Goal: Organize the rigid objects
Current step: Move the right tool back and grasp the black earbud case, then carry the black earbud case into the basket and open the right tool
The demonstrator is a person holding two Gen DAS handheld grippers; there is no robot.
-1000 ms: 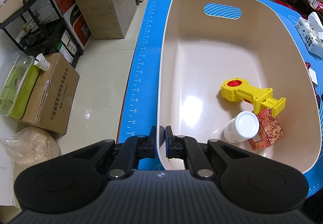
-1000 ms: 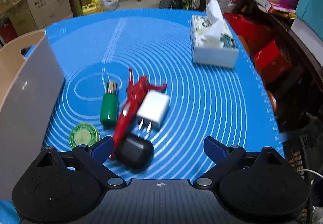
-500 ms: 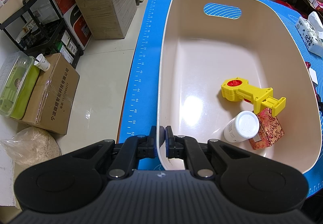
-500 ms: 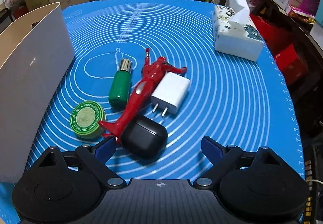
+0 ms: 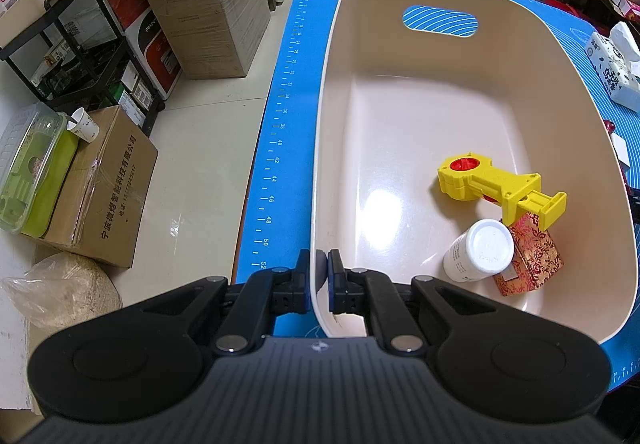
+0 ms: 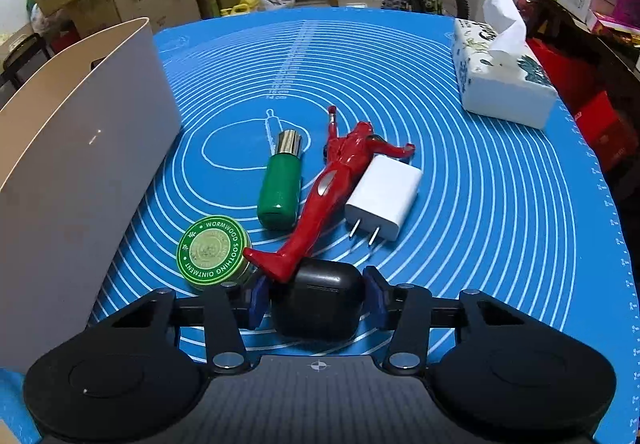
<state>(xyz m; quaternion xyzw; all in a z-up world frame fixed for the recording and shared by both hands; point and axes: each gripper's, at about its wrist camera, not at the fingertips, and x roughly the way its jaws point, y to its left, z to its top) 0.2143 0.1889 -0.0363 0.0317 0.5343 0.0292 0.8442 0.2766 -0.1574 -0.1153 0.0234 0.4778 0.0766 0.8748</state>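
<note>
Left gripper (image 5: 319,280): fingers clamped together on the near rim of the beige bin (image 5: 420,116), one finger outside the wall and one inside, so the bin is steadied

Right gripper (image 6: 316,298): jaws have just been closing around the black earbud case (image 6: 318,298); both pads are seen against its sides, so it is judged gripped or all but gripped

Task's thing: the case lies on the blue mat (image 6: 500,204) covering the surface, directly between the right fingers, its wider axis running across from pad to pad

Key relation: the foot of the red figurine (image 6: 320,200) rests on the case's far edge, beside the green ointment tin (image 6: 214,252); a lift is judged likely to drag or tip the figurine

Direction of the bin: to the left of the case, its wall close by

Bin contents: a yellow tool (image 5: 500,188), a white bottle (image 5: 478,250) and a patterned box (image 5: 532,260)

Left on the mat: green bottle (image 6: 280,184), white charger (image 6: 384,196)
</note>
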